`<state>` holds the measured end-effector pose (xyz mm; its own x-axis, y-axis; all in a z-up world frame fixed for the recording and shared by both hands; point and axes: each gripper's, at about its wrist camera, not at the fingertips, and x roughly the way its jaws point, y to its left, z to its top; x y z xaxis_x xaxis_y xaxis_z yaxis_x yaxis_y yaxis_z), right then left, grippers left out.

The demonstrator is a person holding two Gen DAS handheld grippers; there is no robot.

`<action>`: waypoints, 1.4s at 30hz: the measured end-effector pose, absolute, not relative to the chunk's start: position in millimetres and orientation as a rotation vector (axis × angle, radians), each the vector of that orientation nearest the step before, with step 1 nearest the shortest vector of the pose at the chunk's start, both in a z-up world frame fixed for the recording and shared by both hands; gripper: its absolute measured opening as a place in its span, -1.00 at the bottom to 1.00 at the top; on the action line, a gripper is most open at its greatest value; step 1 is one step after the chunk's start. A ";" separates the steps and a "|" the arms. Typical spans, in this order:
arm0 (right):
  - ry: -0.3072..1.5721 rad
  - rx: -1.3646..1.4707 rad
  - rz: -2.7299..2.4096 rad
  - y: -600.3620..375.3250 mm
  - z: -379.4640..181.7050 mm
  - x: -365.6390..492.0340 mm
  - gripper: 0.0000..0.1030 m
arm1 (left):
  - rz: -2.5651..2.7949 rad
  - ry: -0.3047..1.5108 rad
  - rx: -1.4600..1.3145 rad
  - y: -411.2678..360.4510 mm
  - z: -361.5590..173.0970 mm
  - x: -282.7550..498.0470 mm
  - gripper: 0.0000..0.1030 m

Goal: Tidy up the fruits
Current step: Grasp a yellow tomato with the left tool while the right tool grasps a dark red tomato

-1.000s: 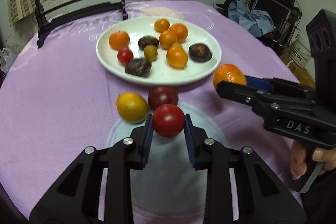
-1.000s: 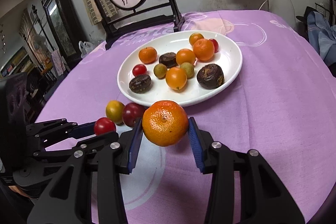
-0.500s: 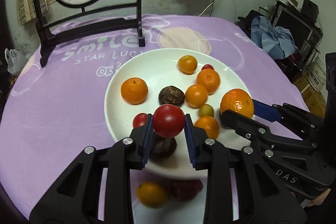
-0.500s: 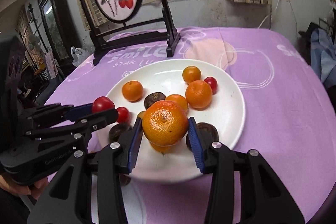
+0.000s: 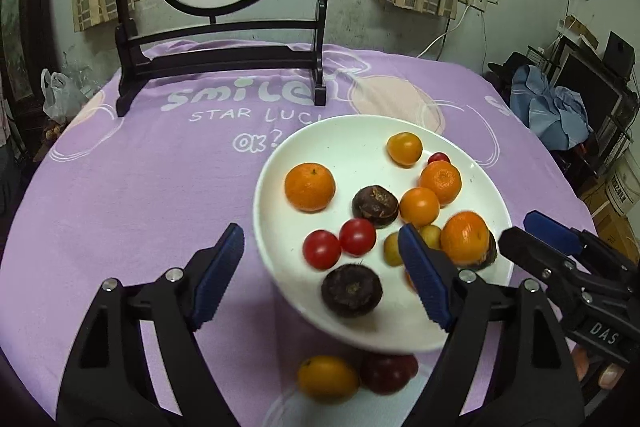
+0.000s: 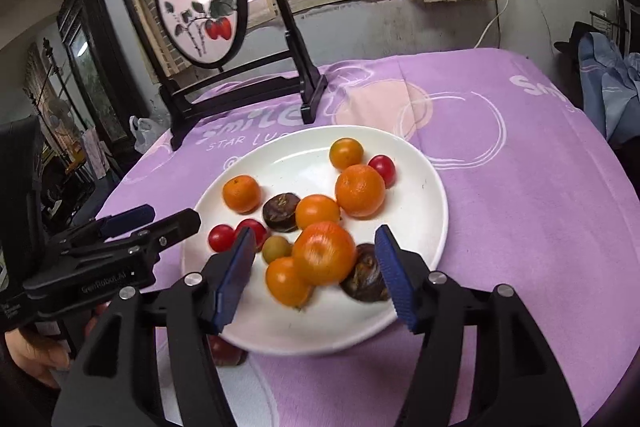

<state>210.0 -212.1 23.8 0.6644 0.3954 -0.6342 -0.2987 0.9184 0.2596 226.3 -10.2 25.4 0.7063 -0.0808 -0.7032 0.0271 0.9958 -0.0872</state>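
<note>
Hovering over white plate [image 6: 434, 187]: left gripper [image 5: 320, 269] and right gripper [image 6: 316, 273], both spread wide, empty; blurred mandarin [image 6: 324, 253] between right blue pads.

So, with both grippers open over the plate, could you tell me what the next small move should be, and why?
Probably draw the left gripper back toward the yellow fruit and dark red fruit, which lie on the cloth beside the white plate.

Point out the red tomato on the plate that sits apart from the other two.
The red tomato at the plate's far edge, behind the big orange; the other two touch, nearer the left tool.
</note>
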 end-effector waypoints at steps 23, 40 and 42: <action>0.905 -0.207 0.456 -118.5 -31.7 146.7 0.21 | 0.032 0.814 -0.129 50.9 -15.3 164.2 0.76; 0.895 -0.227 0.476 -109.5 -36.6 159.6 -0.25 | 0.010 0.855 -0.141 54.0 -21.7 171.1 0.76; 0.893 -0.204 0.470 -121.6 -32.7 153.0 -0.25 | -0.008 0.859 -0.133 50.3 -22.1 170.2 0.76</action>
<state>153.0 -121.6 -32.7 0.5341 0.3082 -0.7873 -0.4749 0.8797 0.0222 170.2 50.3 -22.1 0.6541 -0.0605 -0.7540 -0.0468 0.9916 -0.1202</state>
